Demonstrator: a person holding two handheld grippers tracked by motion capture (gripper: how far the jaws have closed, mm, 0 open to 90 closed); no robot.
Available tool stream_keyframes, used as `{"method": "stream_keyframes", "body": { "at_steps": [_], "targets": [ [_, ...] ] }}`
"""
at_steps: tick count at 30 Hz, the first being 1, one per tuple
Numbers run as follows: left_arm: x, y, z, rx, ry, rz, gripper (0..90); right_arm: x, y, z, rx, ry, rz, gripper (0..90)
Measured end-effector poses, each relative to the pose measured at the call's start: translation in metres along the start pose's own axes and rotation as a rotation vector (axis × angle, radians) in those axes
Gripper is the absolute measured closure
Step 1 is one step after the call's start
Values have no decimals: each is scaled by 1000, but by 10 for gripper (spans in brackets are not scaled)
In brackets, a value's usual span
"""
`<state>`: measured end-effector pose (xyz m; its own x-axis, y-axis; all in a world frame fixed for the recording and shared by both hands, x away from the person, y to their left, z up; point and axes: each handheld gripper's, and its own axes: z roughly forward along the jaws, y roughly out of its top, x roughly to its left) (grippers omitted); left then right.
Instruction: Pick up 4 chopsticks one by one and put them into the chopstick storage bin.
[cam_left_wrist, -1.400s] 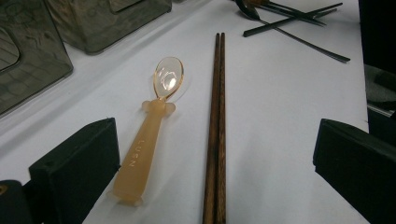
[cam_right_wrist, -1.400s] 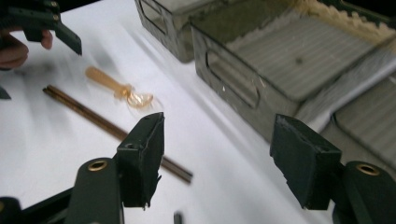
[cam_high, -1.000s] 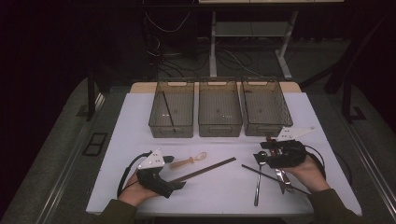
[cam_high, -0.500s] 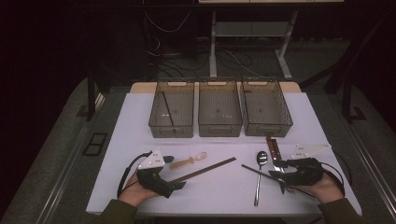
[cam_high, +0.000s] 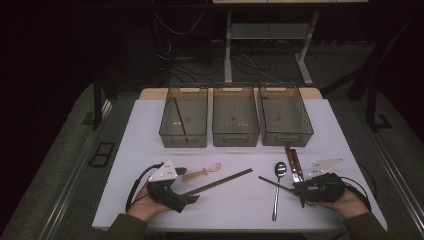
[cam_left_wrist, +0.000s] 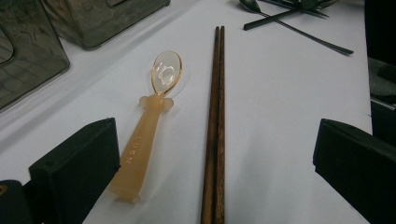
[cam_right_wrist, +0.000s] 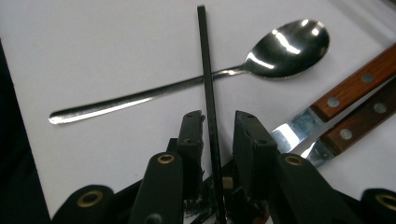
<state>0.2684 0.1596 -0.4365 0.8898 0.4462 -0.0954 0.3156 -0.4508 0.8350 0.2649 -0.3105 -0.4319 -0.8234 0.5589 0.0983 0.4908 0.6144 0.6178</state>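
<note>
Right gripper (cam_right_wrist: 214, 133) closing around a thin black chopstick (cam_right_wrist: 207, 88) on the white table (cam_high: 320, 130).

Its jaws have just been narrowing and are straddling the stick, with slim gaps showing, so they are probably not gripping yet. The stick is lying across a steel spoon (cam_right_wrist: 196, 81), beside two wooden-handled knives (cam_right_wrist: 348, 105). The left gripper (cam_left_wrist: 210, 172) is waiting wide open over brown wooden chopsticks (cam_left_wrist: 215, 116) and an amber plastic spoon (cam_left_wrist: 149, 121), likely next for the grey bins (cam_high: 235, 120).

Dark room: white rectangular table (cam_high: 150, 130) on grey carpeted floor (cam_high: 55, 165), white metal desk frame (cam_high: 265, 35) and loose black cables (cam_high: 175, 25) behind.
</note>
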Motion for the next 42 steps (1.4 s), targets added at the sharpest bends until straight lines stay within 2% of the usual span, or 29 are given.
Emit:
{"method": "stream_keyframes", "body": {
  "at_steps": [6, 12, 16, 26, 29, 42],
  "targets": [
    [0, 0, 0, -2, 1, 1, 1, -1, -2, 5, 42, 1, -17, 780],
    [0, 0, 1, -2, 1, 1, 1, 3, 0, 9, 57, -10, -47, 811],
    [0, 0, 1, 5, -1, -1, 1, 1, -1, 9, 54, -10, -34, 848],
    [0, 0, 1, 6, -4, -1, 1, -1, 2, 9, 49, -2, -9, 859],
    [0, 0, 1, 6, -4, -2, 1, -1, 5, 8, 27, -2, -7, 858],
    [0, 0, 1, 4, -2, -7, 1, -9, 23, -4, -102, -26, 75, 858]
  ]
}}
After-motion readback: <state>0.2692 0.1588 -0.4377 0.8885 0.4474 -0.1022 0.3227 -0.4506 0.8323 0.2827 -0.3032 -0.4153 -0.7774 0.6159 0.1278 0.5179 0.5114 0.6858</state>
